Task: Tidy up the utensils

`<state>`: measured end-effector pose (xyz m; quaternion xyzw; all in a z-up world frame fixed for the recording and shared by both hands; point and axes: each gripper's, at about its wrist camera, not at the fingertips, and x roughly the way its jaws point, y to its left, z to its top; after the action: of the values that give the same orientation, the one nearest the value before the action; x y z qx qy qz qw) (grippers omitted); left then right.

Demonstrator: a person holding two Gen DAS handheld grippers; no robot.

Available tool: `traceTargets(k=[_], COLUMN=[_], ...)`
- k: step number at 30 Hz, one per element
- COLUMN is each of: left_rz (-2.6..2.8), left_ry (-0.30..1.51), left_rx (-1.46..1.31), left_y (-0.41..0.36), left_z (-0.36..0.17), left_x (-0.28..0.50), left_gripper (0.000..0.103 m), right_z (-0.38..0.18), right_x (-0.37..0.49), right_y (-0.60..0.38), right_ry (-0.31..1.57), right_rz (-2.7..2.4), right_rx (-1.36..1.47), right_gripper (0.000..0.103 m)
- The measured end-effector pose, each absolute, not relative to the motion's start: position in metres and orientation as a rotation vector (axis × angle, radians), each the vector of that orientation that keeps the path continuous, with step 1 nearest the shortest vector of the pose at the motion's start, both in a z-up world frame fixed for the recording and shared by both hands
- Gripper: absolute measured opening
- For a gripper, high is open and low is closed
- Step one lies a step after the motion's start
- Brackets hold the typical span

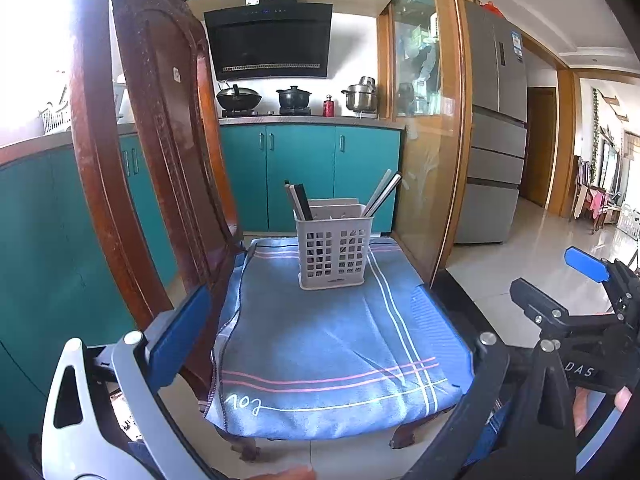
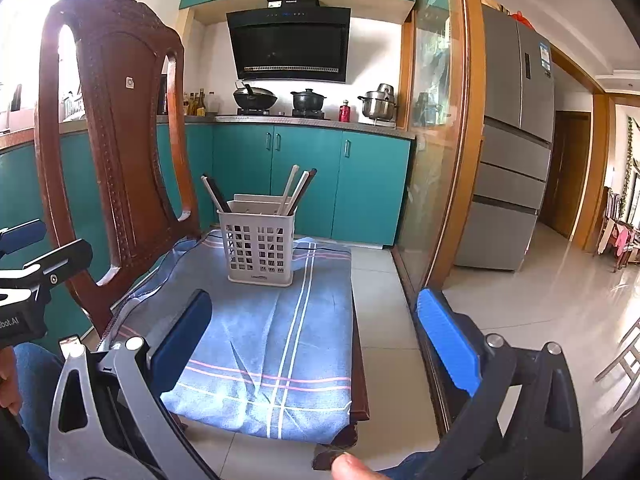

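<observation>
A grey slotted utensil holder (image 1: 334,246) stands on a blue towel (image 1: 320,340) that covers a wooden chair seat. Several chopsticks (image 1: 380,194) lean out of it, some left, some right. The holder also shows in the right wrist view (image 2: 258,246), with its chopsticks (image 2: 294,192). My left gripper (image 1: 316,344) is open and empty, held over the near part of the towel. My right gripper (image 2: 320,344) is open and empty, near the towel's front right; it also shows in the left wrist view (image 1: 560,276).
The wooden chair back (image 2: 116,132) rises at the left. A glass sliding door with a wooden frame (image 2: 444,140) stands just right of the chair. Teal cabinets (image 2: 304,172) with pots on the stove are behind. A fridge (image 2: 512,140) and tiled floor lie to the right.
</observation>
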<state>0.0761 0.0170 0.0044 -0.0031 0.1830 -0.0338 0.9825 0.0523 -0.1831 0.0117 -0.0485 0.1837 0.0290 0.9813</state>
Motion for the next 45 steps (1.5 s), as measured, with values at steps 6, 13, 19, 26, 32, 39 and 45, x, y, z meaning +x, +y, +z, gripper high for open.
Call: traceTargets(k=[6,13,19,26,32,39,45], left_rz=[-0.077,-0.086,-0.09,-0.096,-0.101,-0.107,-0.111], left_ry=[0.375,0.376,0.382,0.383,0.384,0.388,0.388], left_rx=[-0.007,-0.005,-0.005,-0.005,0.001,0.006,-0.001], left_y=[0.018,0.017,0.016,0.013,0.012,0.01,0.01], left_z=[0.003,0.001,0.0,0.001,0.0,0.0,-0.001], left_x=[0.078,0.078,0.078,0.077,0.077,0.077,0.077], left_gripper=[0.1,0.1,0.1,0.1,0.1,0.1,0.1], right_z=[0.01,0.009,0.009,0.008,0.007,0.007,0.003], right_x=[0.055,0.057,0.057,0.056,0.056,0.055,0.055], right_y=[-0.18,-0.174,-0.173,-0.171,-0.171,-0.171,-0.173], right_ry=[0.38,0.385,0.387,0.388,0.39,0.393,0.402], right_rz=[0.057,0.061,0.063,0.066,0.065,0.066,0.069], right_rx=[-0.103,-0.122,-0.122,-0.127,-0.126,-0.127,-0.132], right_gripper=[0.1,0.1,0.1,0.1,0.1,0.1,0.1])
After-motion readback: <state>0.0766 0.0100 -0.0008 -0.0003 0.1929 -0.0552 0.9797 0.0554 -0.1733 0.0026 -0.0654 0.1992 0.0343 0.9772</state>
